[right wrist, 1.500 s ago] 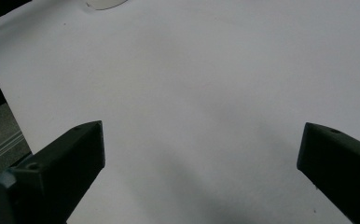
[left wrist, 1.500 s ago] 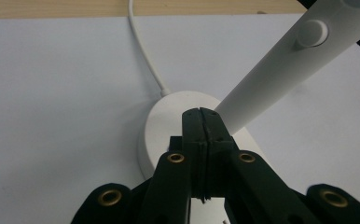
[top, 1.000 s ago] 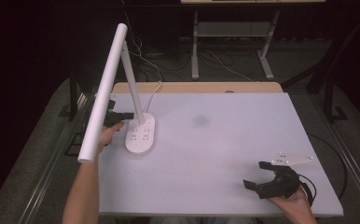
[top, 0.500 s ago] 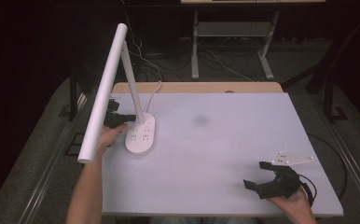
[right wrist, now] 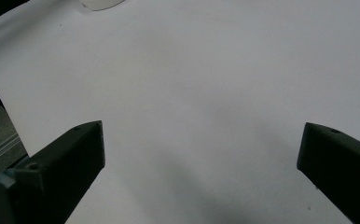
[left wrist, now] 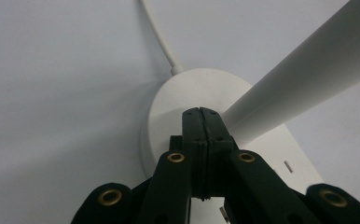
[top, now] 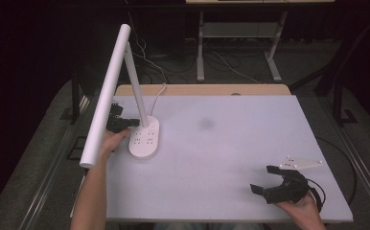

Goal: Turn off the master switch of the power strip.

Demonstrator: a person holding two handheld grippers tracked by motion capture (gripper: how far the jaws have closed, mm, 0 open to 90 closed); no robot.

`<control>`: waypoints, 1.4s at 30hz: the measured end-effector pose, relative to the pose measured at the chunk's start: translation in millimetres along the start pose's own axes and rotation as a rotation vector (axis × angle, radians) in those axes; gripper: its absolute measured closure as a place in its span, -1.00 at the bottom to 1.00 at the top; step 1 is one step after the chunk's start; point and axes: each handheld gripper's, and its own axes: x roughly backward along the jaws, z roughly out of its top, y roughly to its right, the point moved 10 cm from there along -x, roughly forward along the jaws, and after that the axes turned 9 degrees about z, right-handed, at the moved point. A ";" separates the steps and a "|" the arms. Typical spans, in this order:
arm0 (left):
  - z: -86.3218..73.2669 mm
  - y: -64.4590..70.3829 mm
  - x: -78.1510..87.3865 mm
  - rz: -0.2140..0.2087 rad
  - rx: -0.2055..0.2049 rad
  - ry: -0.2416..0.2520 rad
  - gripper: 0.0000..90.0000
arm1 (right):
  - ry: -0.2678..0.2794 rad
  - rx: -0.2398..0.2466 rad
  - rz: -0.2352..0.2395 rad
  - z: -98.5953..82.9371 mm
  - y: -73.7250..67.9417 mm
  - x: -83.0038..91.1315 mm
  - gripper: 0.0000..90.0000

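Observation:
A white desk lamp stands at the left of the white table. Its oval base carries sockets, a slanted stem and a long tube head that reaches toward the front. My left gripper is shut, with nothing between its jaws, and its tip sits at the base's left side by the foot of the stem. In the left gripper view the shut jaws hover over the base, beside the stem. My right gripper rests open at the front right, jaws wide over bare table.
The lamp's white cable runs off the far edge of the table. A faint dark smudge marks the table's middle. Behind the table stand a desk frame and floor cables. A metal rail lies left of the table.
My left gripper has edged a little to the right, closer to the lamp's base and stem. The right gripper has stayed still.

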 end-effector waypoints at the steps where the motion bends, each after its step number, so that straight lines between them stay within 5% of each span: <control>1: -0.7 -0.4 0.3 0.002 -0.011 -0.001 0.99 | 0.000 0.001 0.000 0.1 -0.1 0.0 -1.00; 11: -6.2 -4.2 1.1 -0.006 0.040 0.030 1.00 | -0.005 0.009 -0.001 -0.4 -1.3 -0.4 -1.00; 14: -5.1 -3.1 0.6 0.024 0.020 0.022 1.00 | -0.009 0.006 0.003 -0.8 -2.3 -1.3 -1.00; 18: -5.2 -3.3 0.6 0.018 0.051 0.007 1.00 | -0.011 0.009 0.003 -0.6 -4.2 -1.6 -1.00; 30: -3.3 0.8 -1.2 0.087 -0.004 -0.043 1.00 | -0.014 0.017 0.007 -1.1 -6.0 -2.6 -1.00; 42: -2.6 0.2 -0.7 0.079 0.024 -0.046 1.00 | -0.007 0.013 0.002 0.0 -3.9 -1.5 -1.00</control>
